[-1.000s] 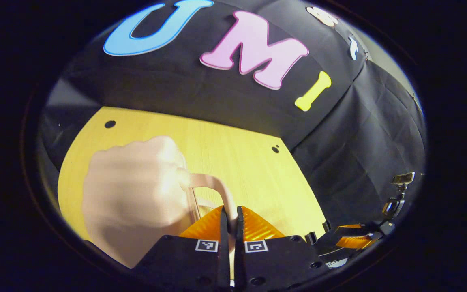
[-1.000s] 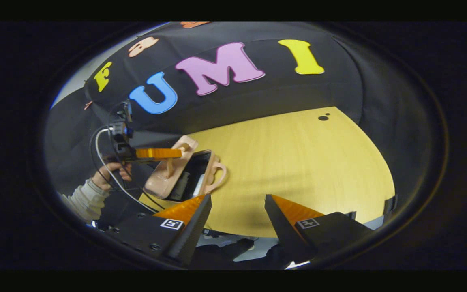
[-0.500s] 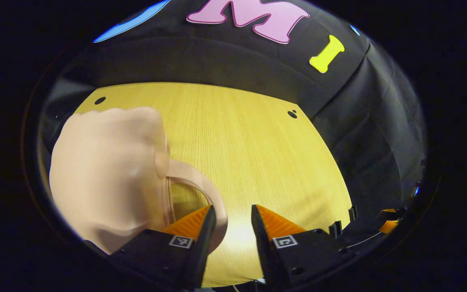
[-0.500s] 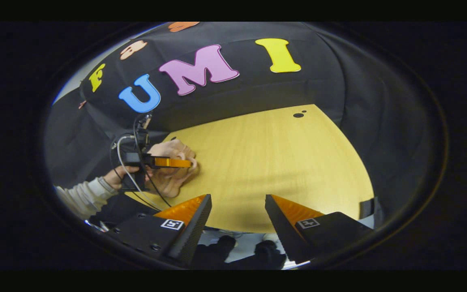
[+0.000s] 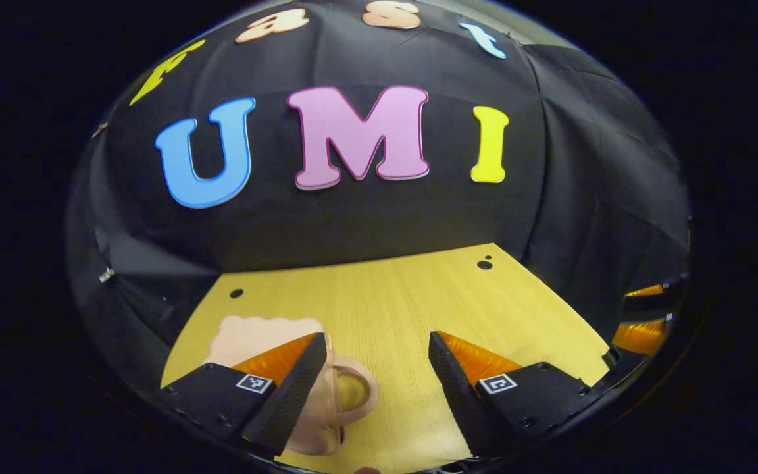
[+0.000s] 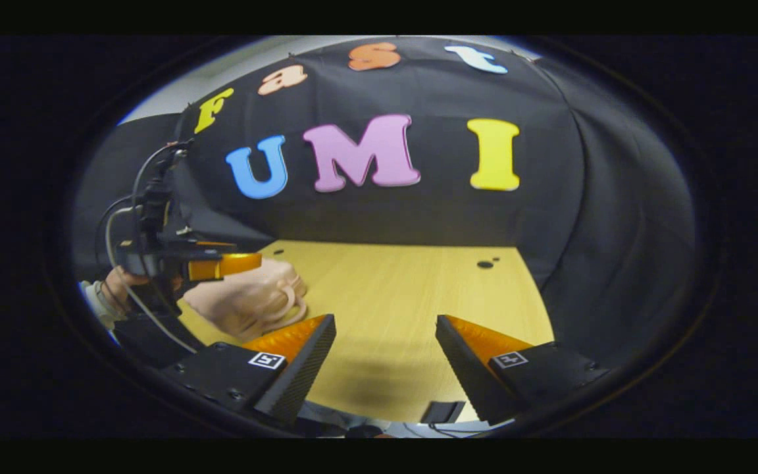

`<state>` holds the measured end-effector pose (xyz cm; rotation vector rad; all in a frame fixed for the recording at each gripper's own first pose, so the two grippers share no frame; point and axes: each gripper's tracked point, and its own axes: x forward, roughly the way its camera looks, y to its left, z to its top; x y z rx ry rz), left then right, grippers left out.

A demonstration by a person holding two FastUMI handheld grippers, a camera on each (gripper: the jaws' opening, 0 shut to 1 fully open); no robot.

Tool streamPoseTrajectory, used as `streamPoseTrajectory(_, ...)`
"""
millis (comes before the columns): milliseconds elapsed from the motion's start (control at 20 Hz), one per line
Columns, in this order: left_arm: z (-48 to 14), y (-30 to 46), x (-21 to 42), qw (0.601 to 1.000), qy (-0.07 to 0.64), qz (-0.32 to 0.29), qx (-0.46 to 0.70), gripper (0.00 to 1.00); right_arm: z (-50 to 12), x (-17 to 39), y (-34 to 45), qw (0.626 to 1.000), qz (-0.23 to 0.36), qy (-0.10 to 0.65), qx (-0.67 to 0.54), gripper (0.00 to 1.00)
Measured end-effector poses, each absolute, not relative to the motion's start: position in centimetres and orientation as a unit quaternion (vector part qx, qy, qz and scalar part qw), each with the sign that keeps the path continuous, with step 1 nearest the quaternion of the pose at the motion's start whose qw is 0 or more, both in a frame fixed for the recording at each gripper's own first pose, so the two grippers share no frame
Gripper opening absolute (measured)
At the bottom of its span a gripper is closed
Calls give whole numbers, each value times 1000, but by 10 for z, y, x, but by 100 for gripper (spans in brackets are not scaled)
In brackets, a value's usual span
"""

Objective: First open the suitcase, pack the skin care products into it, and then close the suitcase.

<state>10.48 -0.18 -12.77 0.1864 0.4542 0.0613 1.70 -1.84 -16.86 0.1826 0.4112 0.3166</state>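
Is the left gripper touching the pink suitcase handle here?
Cannot tell. In the left gripper view, the open left gripper has one finger overlapping the suitcase; no gap or contact shows plainly.

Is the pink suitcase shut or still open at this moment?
Shut. In the right gripper view the suitcase lies flat on the table with both shells together, no interior showing, handle facing out.

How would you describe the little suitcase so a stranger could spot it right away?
Find the yellow wooden table. Near its left edge lies the suitcase, closed and resting flat. It is pale pink and rounded, with a looped handle.
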Motion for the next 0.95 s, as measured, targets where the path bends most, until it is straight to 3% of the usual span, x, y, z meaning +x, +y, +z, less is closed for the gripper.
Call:
streamPoseTrajectory(200,-64,-26,73,986,146,24,83,95,-100,36,-10,983,119,121,64,98)
streamPoseTrajectory(450,-26,-25,38,993,103,32,53,96,-29,35,6,996,81,25,10,98)
streamPoseTrajectory(550,-14,-20,29,995,76,39,53,96,-19,29,20,996,84,13,6,92)
streamPoseTrajectory(950,42,-31,12,999,7,36,38,96,10,17,35,990,134,-21,34,95)
